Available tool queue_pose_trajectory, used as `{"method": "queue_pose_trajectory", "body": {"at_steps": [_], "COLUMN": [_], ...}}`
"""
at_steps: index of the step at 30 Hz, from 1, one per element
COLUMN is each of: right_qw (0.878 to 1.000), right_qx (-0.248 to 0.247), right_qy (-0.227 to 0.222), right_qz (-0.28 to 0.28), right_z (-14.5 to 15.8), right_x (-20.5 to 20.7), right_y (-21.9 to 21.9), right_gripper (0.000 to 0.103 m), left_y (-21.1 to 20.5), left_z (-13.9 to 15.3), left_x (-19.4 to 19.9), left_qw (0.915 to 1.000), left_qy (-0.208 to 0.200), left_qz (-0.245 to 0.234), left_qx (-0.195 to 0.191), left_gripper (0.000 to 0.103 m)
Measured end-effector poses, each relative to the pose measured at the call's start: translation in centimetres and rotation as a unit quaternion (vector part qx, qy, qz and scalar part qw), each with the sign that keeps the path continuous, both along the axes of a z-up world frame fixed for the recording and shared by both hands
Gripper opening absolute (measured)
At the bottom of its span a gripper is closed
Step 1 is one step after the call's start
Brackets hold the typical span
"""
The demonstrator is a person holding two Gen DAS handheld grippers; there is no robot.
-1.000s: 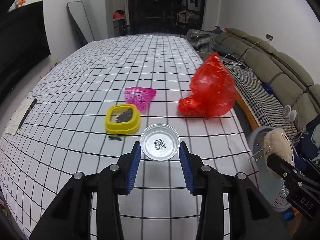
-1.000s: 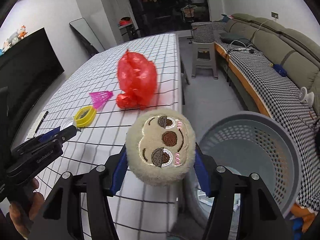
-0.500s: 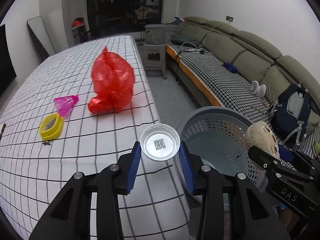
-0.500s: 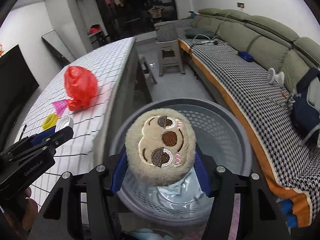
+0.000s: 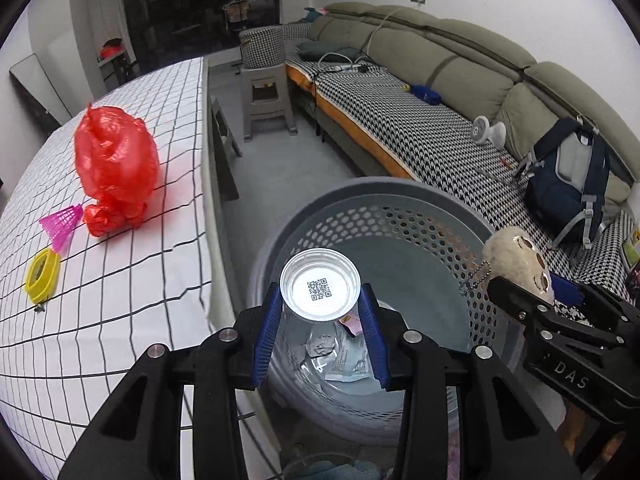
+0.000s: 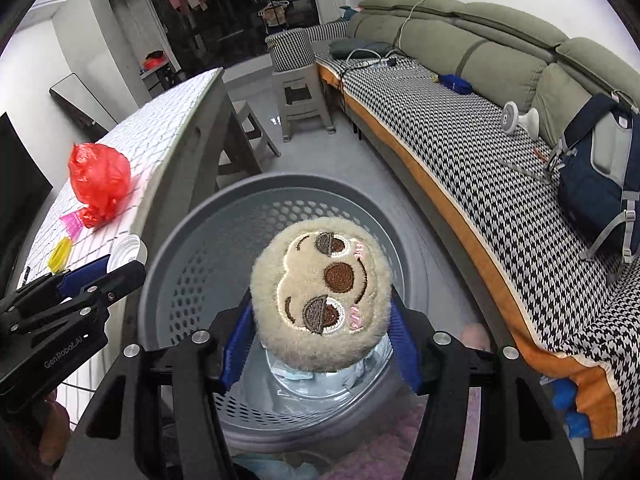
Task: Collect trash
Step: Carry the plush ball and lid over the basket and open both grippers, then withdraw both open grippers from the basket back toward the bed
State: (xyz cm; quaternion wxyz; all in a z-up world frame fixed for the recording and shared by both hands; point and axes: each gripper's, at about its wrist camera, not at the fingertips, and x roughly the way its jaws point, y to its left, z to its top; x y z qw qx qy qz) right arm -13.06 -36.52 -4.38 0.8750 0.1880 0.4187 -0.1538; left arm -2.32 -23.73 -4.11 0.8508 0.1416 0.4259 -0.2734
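My left gripper [image 5: 320,312] is shut on a small round foil dish [image 5: 320,290] with a QR code, held over the grey perforated trash basket [image 5: 400,208]. My right gripper [image 6: 320,344] is shut on a round beige plush sloth face [image 6: 320,300], also over the basket [image 6: 192,248]. Crumpled wrappers [image 5: 336,356] lie in the basket's bottom. The right gripper with the plush [image 5: 516,256] shows at the right of the left wrist view. The left gripper with the dish [image 6: 126,254] shows at the left of the right wrist view.
The checkered table [image 5: 120,272] stands left of the basket, with a red plastic bag [image 5: 116,164], a pink shuttlecock [image 5: 62,224] and a yellow lid [image 5: 42,276] on it. A sofa [image 5: 440,92] with a dark backpack [image 5: 568,176] runs along the right. A grey stool [image 5: 268,96] stands behind.
Both grippers have swung right from the table to above the basket, each still holding its object. The right gripper's plush has tilted slightly.
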Motion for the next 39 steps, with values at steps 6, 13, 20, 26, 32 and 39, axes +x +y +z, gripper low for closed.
{"method": "queue_pose_trajectory", "body": {"at_steps": [6,13,20,26,32,39], "right_qw": [1.0,1.0,1.0,1.0,1.0,1.0], "right_qx": [0.004,0.001,0.002,0.002,0.002,0.003], "right_qy": [-0.001,-0.008,-0.011,-0.011,-0.013,-0.016], "right_qz": [0.002,-0.005,-0.007,-0.005,-0.003,0.0], "right_z": [-0.2,0.2,0.3,0.3,0.4,0.7], "right_x": [0.4,0.3,0.0,0.0,-0.2,-0.3], "right_y": [-0.5,-0.3,-0.1,0.2,0.7,0.9], "right_gripper": [0.059,0.067,0.067,0.067,0.067,0.067], "left_y": [-0.7,-0.8,-0.1,0.4,0.9,1.2], "left_z": [-0.3,0.0,0.3,0.5,0.7,1.0], "left_x": [0.3,0.2,0.2,0.0,-0.1,-0.1], "left_qw": [1.0,1.0,0.9999,0.9999,0.9998,0.9996], "left_qy": [0.0,-0.005,-0.004,-0.005,-0.008,-0.011], "left_qz": [0.002,0.005,0.01,0.015,0.019,0.023], "left_qx": [0.008,0.007,0.002,-0.001,-0.006,-0.011], "left_gripper": [0.041,0.056,0.058,0.058,0.064,0.065]}}
